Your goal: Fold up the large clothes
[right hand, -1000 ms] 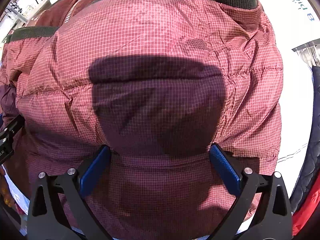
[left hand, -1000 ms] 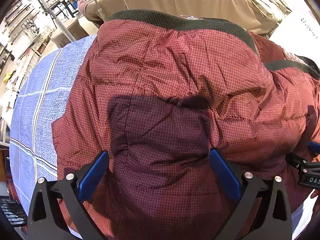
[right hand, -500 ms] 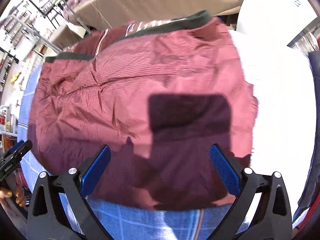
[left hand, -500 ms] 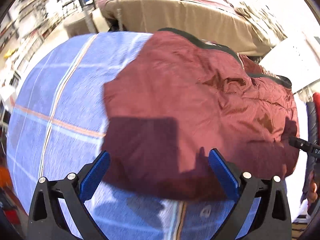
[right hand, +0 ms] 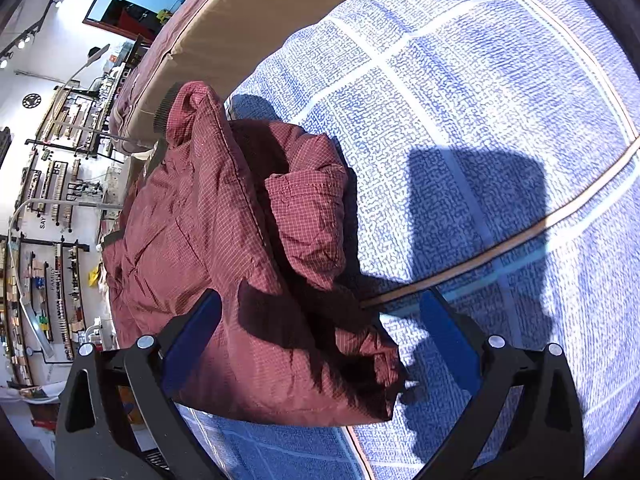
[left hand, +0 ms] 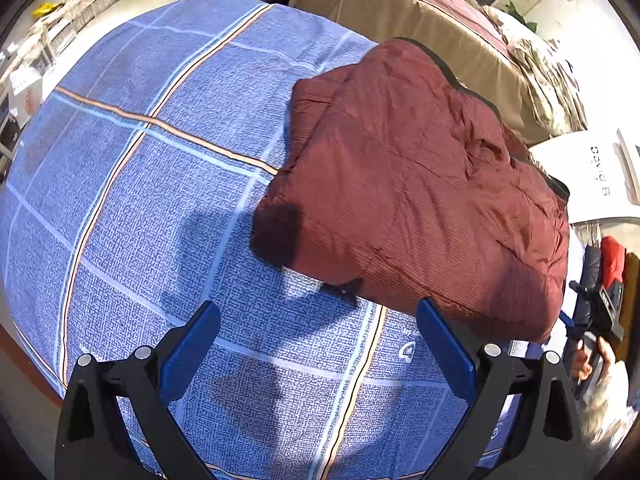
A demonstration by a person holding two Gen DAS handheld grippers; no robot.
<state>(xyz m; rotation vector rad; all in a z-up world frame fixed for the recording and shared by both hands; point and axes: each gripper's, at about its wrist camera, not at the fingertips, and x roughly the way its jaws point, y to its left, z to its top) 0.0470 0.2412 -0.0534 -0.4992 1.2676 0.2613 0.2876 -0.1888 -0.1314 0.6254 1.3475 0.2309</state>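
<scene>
A dark red checked puffer jacket [left hand: 416, 200] lies folded in a thick bundle on a blue plaid bedcover [left hand: 160, 184]. In the left wrist view it sits to the upper right of my left gripper [left hand: 318, 344], which is open, empty and held above the cover, clear of the jacket. In the right wrist view the jacket [right hand: 240, 272] fills the left and lower middle, with a folded sleeve on top. My right gripper [right hand: 318, 332] is open and empty, above the jacket's near edge. The right gripper also shows at the far right of the left wrist view [left hand: 596, 312].
A tan bed with a maroon cover [left hand: 408, 12] stands beyond the blue cover and shows in the right wrist view too [right hand: 240, 16]. A white sign board [left hand: 592, 176] is at the right. Shop shelves [right hand: 48, 216] line the wall at the left.
Both grippers have pulled back and up from the jacket, which filled both views a second ago. The right wrist view has swung round, so the jacket now lies to its left.
</scene>
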